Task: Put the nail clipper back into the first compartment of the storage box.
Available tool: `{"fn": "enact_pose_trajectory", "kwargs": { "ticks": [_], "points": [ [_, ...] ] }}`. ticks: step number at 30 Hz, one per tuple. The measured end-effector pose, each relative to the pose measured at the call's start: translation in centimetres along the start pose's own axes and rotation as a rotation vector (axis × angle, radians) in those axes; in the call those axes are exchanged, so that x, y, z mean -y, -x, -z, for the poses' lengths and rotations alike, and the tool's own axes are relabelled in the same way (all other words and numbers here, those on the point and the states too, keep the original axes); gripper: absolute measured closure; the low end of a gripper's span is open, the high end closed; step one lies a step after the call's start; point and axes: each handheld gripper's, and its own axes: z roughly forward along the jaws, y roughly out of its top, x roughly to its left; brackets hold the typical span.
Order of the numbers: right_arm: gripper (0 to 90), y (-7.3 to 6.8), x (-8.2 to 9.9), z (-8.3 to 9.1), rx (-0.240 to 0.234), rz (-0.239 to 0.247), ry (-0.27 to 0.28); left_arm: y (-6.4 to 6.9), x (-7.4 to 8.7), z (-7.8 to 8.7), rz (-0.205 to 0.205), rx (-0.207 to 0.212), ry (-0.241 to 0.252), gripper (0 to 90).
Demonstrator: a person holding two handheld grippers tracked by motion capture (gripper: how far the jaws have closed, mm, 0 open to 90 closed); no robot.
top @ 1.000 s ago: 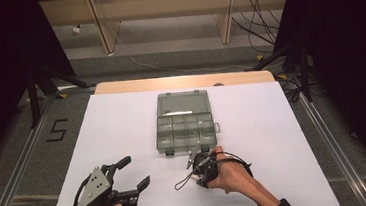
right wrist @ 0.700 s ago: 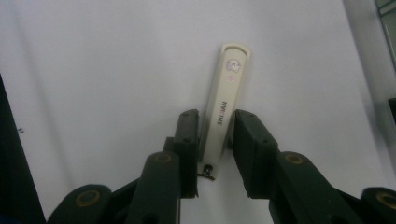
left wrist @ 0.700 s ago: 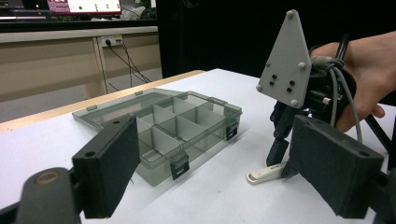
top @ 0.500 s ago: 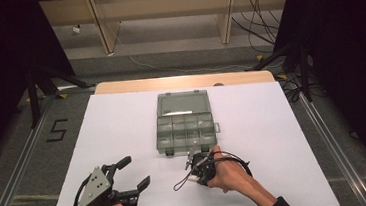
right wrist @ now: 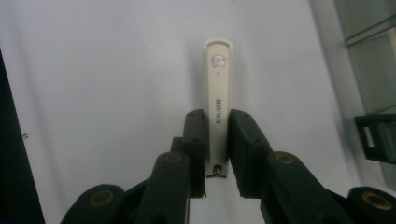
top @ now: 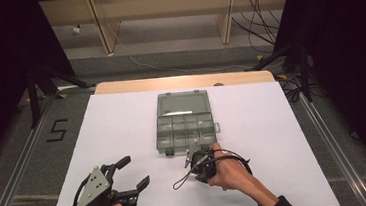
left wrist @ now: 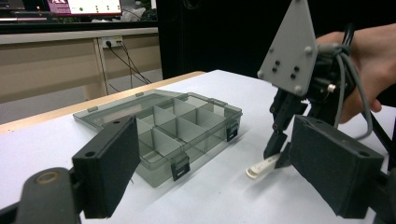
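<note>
A cream nail clipper (right wrist: 217,79) lies flat on the white table, and my right gripper (right wrist: 216,119) is shut on its near half, both pads pressed against its sides. From the left gripper view, the right gripper (left wrist: 278,149) points steeply down with the clipper (left wrist: 261,166) at its tips. In the high view the right gripper (top: 191,158) sits just in front of an open grey compartment box (top: 182,104). My left gripper (top: 136,171) rests at the front left of the table, open, with nothing between its jaws.
The box (left wrist: 205,140) has its clear lid folded back and several divided compartments; its latch edge (right wrist: 373,135) is just right of the clipper. White sheet (top: 113,129) covers the table. Black stands and cables stand beyond the far edge.
</note>
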Motion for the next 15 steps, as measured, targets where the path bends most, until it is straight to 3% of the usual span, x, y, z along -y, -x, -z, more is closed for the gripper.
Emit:
{"fn": "enact_pose_trajectory", "kwargs": {
  "ticks": [4, 10, 15],
  "points": [
    [77.1, 0.4, 0.0, 0.9, 0.012, 0.002, 0.042, 0.0, 0.0, 0.0, -0.002, 0.000, 0.002, 15.9],
    [77.1, 1.1, 0.1, 2.3, 0.079, -0.016, 0.155, 0.0, 0.0, 0.0, -0.002, -0.001, 0.001, 15.9],
    [77.1, 1.5, 0.1, 2.5, 0.105, -0.022, 0.200, 0.0, 0.0, 0.0, -0.004, -0.001, 0.001, 15.9]
  ]
}}
